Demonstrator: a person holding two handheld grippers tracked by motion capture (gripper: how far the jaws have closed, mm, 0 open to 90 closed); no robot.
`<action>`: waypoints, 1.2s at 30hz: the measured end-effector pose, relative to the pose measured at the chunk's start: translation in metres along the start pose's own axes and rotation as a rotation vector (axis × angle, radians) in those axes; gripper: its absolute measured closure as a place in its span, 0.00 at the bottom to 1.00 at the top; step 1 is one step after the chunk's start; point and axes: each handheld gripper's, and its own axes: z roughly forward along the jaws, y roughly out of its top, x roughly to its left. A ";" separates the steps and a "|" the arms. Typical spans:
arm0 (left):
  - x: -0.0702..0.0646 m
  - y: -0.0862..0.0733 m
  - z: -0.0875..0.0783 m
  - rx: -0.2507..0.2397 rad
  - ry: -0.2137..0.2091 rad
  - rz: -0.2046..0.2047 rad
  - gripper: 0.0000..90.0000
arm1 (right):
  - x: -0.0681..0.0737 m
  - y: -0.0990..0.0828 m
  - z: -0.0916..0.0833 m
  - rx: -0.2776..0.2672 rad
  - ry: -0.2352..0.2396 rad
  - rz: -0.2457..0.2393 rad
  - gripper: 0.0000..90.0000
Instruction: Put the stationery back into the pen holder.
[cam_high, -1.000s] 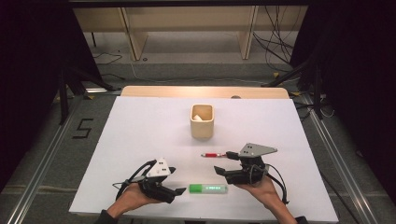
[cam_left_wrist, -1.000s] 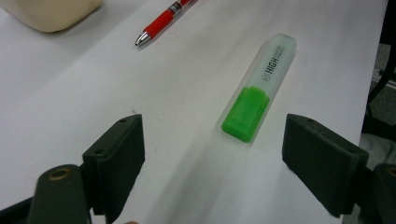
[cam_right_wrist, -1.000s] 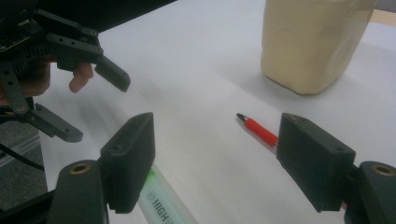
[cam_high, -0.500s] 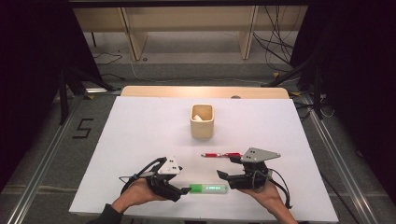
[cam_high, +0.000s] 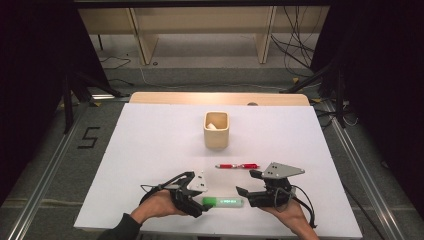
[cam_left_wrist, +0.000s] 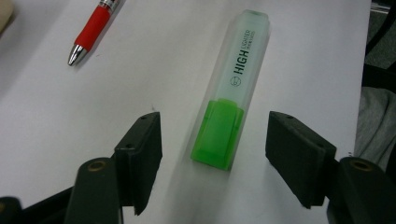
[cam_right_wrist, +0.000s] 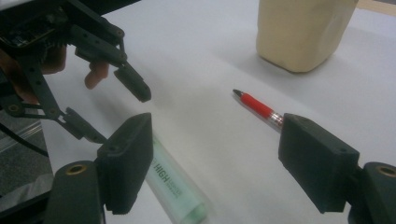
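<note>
Both hands low at near tabletop (cam_high: 150, 140) edge. Left gripper (cam_left_wrist: 215, 154) jaws wide, straddling 1 highlighter (cam_left_wrist: 233, 102); right gripper (cam_right_wrist: 215, 158) jaws wide. 1 red pen (cam_high: 236, 166), 1 cup (cam_high: 216, 130).

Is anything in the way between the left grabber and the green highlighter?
Nothing visible is. The left gripper is open, one black jaw on each side of the green translucent plastic highlighter, with bare white table in the gaps. The red pen lies off to one side.
</note>
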 end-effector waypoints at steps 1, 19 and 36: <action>0.000 0.001 0.002 0.006 -0.003 0.003 0.41 | 0.000 0.000 0.000 0.001 0.001 0.001 0.30; -0.002 0.023 0.030 0.153 -0.050 0.091 0.53 | 0.001 -0.002 -0.001 0.011 -0.005 -0.018 0.30; -0.001 0.027 0.033 0.203 -0.085 0.075 0.69 | -0.001 -0.002 0.000 0.021 -0.016 -0.020 0.31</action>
